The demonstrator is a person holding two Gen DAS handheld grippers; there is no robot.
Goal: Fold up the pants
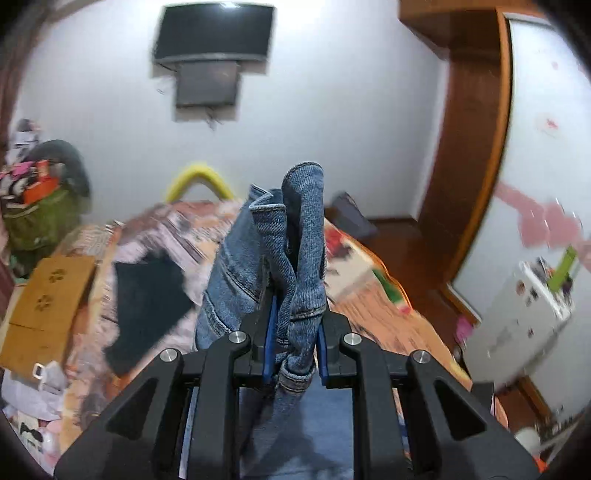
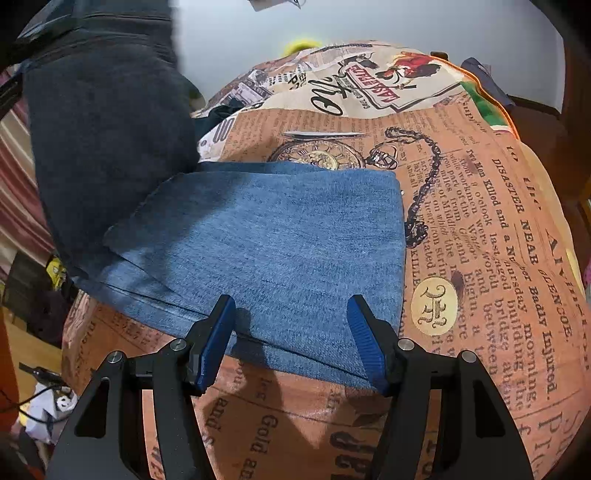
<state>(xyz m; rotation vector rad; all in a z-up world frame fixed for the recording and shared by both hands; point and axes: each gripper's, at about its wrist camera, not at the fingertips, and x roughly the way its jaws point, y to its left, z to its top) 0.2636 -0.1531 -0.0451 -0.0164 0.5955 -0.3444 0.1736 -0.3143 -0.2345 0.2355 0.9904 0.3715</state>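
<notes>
In the left wrist view my left gripper is shut on a bunched edge of the blue jeans, lifted above the bed; hemmed denim stands up past the blue pads and more hangs below. In the right wrist view the jeans lie partly folded and flat on the printed bedspread. A raised part of them hangs dark at the upper left. My right gripper stands open just over the near edge of the flat denim, nothing between its blue fingers.
A dark garment lies on the bed beside a cardboard box. A television hangs on the far wall. A wooden wardrobe stands at the right, a white fridge beyond it. Clutter lies on the floor left of the bed.
</notes>
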